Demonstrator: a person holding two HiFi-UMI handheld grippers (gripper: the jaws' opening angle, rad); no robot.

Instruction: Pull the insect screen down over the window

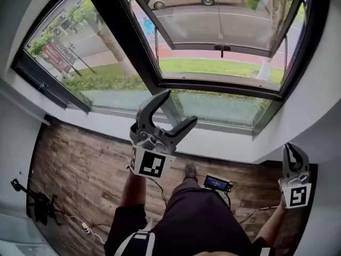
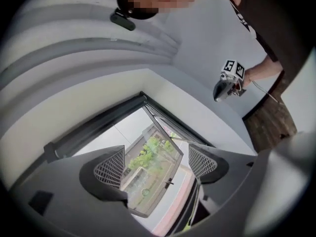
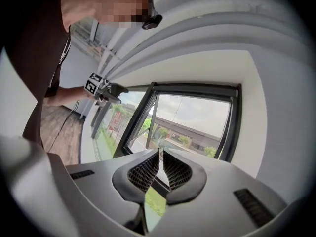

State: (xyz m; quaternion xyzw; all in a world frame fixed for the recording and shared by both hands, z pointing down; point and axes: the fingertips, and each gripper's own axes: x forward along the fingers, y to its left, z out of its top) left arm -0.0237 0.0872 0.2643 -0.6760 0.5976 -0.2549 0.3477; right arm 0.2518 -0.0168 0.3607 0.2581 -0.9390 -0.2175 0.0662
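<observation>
The window [image 1: 176, 36] has a dark frame, and its sash [image 1: 221, 15] is swung open outward over a street and lawn. I cannot make out any insect screen across the glass. My left gripper [image 1: 181, 106] is raised in front of the lower frame and stands open, with nothing between its fingers. In the left gripper view its pads [image 2: 109, 168] frame the open sash [image 2: 148, 181]. My right gripper [image 1: 293, 149] hangs low at the right by the white wall and is shut on nothing. In the right gripper view its jaws [image 3: 160, 169] point at the window's dark frame [image 3: 197, 89].
A white sill [image 1: 229, 140] runs below the window. Below it is a wood-pattern floor [image 1: 80, 164] with a small black device [image 1: 217, 183], cables and a dark stand [image 1: 32, 199] at the left. The person's legs and shoe [image 1: 189, 170] are underneath.
</observation>
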